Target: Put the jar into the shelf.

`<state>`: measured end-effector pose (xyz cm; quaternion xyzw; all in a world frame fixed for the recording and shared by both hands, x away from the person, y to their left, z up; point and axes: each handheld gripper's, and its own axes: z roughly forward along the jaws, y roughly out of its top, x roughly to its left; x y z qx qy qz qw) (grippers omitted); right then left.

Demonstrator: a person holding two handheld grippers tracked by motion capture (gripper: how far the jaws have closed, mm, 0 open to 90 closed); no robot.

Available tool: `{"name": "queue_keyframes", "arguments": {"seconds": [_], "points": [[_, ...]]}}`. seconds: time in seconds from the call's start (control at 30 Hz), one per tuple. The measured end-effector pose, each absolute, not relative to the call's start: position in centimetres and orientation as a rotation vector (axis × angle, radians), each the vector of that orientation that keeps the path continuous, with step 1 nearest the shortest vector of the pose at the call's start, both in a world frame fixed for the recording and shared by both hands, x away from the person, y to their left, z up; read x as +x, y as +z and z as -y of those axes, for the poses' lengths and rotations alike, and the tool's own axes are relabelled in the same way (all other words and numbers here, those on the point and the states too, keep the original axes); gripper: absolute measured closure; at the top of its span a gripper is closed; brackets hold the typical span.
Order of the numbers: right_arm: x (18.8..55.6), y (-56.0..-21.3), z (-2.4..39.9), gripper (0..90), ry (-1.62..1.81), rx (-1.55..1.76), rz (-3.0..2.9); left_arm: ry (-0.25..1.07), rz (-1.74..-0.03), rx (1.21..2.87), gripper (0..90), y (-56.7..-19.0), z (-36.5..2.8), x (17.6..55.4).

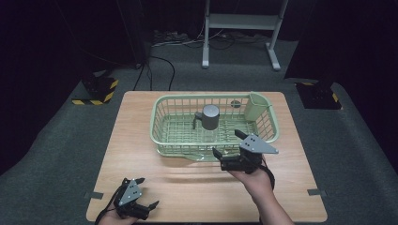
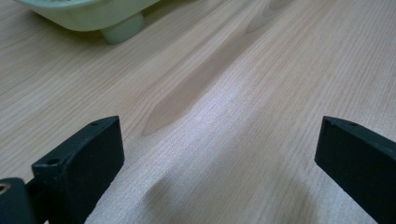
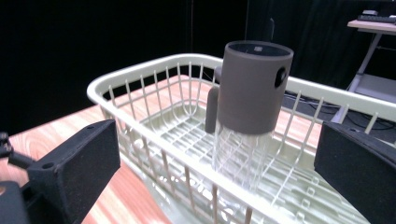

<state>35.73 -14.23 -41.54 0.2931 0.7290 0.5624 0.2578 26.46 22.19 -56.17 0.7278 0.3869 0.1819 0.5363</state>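
A pale green wire basket stands on the wooden table. Inside it stands a clear bottle with a dark grey cap and handle, upright near the middle. My right gripper is open at the basket's near rim, its jaws spread wide and pointed at the bottle, with nothing between them. My left gripper rests open near the table's front left edge; its jaws frame bare wood, and a foot of the basket shows far ahead.
A small green cup compartment hangs in the basket's far right corner. A white stand frame and cables lie on the floor behind the table. Black-and-yellow striped bases sit at either side.
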Motion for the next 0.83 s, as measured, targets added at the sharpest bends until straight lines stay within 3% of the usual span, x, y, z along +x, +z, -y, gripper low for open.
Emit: {"name": "queue_keyframes", "arguments": {"seconds": [0.83], "points": [[32.2,-51.9,15.8,0.0,1.346,0.902,-2.121,0.441,-0.917,1.738,1.7,-56.2,-22.2,26.4]]}}
